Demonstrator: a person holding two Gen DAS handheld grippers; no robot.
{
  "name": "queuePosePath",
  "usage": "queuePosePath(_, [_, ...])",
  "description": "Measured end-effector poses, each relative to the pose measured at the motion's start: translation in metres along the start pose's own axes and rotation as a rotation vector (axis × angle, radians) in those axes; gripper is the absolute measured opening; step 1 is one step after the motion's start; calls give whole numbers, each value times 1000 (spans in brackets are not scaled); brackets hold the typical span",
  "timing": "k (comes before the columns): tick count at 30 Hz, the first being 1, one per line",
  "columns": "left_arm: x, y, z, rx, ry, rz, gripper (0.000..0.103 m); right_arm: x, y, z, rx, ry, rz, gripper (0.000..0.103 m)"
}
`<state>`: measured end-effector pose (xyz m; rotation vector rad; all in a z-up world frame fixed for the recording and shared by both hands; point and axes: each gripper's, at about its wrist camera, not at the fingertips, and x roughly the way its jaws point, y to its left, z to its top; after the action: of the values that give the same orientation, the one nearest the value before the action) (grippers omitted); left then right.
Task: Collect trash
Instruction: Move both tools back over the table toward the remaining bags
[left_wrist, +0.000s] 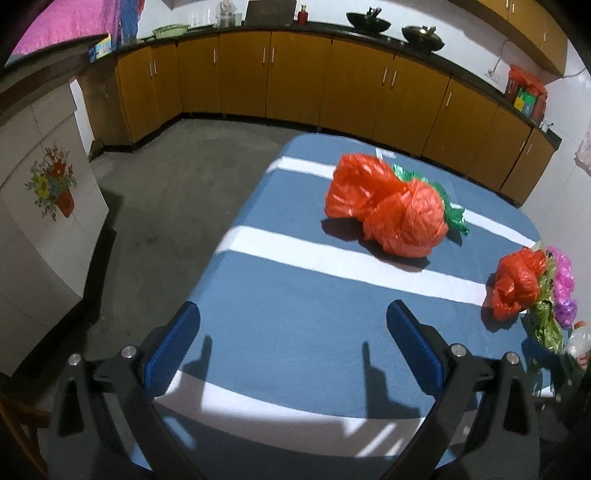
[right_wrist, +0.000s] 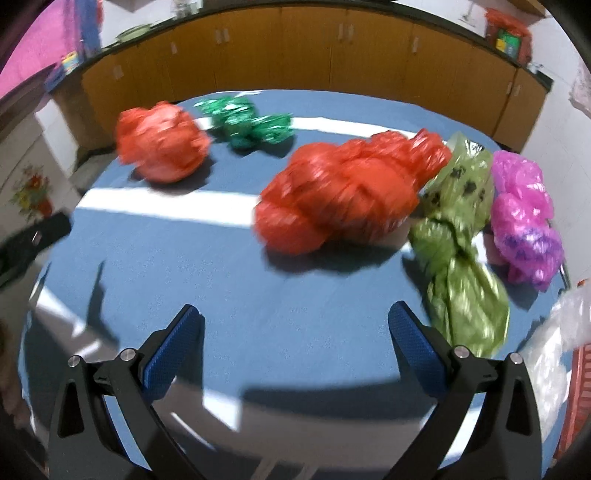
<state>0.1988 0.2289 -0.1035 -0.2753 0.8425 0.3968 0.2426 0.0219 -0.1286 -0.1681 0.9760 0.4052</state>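
Knotted plastic bags lie on a blue table with white stripes. In the left wrist view a big red bag sits ahead and to the right, with a dark green bag behind it. A smaller red bag, an olive bag and a pink bag lie at the right edge. My left gripper is open over bare table. The blurred right wrist view shows a red bag ahead and the olive bag by the right finger. My right gripper is open and holds nothing.
Beyond lie the far red bag, dark green bag and pink bag. Clear plastic and something red sit at the right edge. Orange cabinets line the back; a white flowered cabinet stands on the left.
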Motion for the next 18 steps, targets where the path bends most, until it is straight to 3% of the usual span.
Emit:
queuePosePath(5, [-11, 11, -1, -14, -12, -9, 99, -45, 4, -15, -37, -85, -14, 101])
queuePosePath(10, [-24, 3, -9, 12, -32, -44, 99, -105, -25, -22, 47, -227, -35, 101])
queuePosePath(13, [-34, -12, -15, 53, -59, -60, 99, -136, -49, -27, 111, -302, -129, 101])
queuePosePath(18, [-50, -37, -21, 103, -104, -100, 99, -155, -89, -36, 213, -334, -269, 101])
